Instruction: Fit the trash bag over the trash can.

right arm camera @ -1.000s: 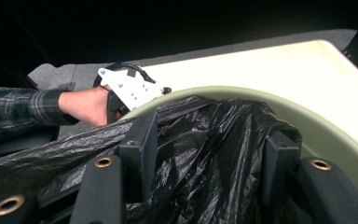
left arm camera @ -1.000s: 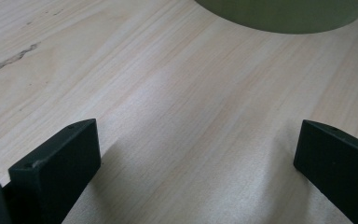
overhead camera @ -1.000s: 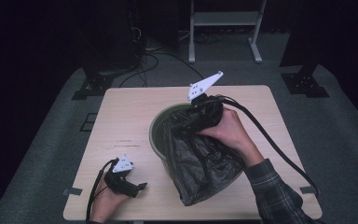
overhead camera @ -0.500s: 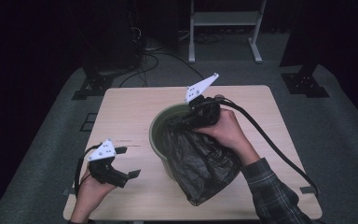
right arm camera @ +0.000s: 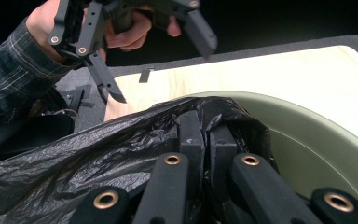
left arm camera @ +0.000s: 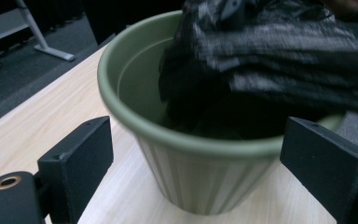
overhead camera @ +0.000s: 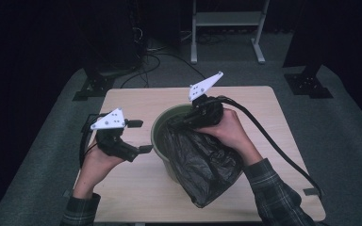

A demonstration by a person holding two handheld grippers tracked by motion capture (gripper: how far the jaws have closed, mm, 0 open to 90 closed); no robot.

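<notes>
Since 1 s ago the left tool [overhead camera: 139, 136] has lifted off the bench [overhead camera: 136, 197] at lower left of the high view & now hangs w/ jaws wide, aimed at the green pot [overhead camera: 162, 146]. In the left gripper view the pot's near rim sits between those jaws, not touching. Right tool [overhead camera: 193, 120], centre of frame, is clamped on the black bag [overhead camera: 202, 160], whose top fold is at the pot mouth while the rest drapes over the near rim twd the bench's front edge. Prob. left is coming in to steady the pot or spread the bag. Bare bench left & behind the pot gives room; front edge is tight.
</notes>
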